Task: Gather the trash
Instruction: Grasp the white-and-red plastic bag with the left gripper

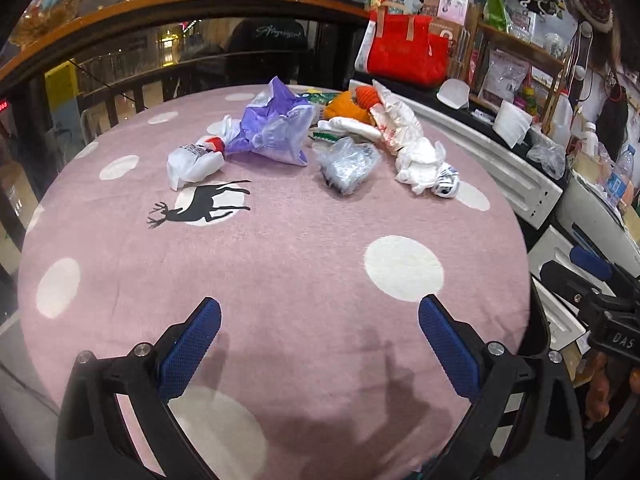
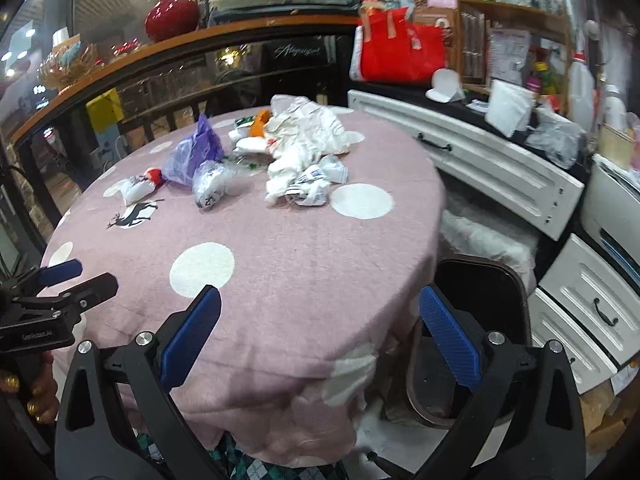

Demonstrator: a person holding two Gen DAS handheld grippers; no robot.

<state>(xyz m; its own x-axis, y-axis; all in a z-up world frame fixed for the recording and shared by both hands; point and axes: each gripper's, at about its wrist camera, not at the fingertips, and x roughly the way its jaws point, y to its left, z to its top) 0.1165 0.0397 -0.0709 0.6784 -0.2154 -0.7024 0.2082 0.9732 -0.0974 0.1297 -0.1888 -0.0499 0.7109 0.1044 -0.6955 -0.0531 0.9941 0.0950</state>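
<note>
Trash heaped at the far side of the surface (image 1: 280,264), near half bare. In the left wrist view, from left to right: a small wrapper (image 1: 195,162), a crumpled bag (image 1: 274,128) just behind and beside it, a clear bag (image 1: 347,164) near the middle, a pile of bags (image 1: 416,152) at the right. A round lump (image 1: 346,106) behind the clear bag. A deer picture (image 1: 200,204) on the cloth just before the small wrapper. Cabinet (image 2: 492,168) to the right of the surface, a tote bag (image 2: 400,54) on top at its far end. A chair (image 2: 476,320) low between surface and cabinet. A shelf (image 2: 200,40) behind, a vase (image 2: 170,8) on it.
</note>
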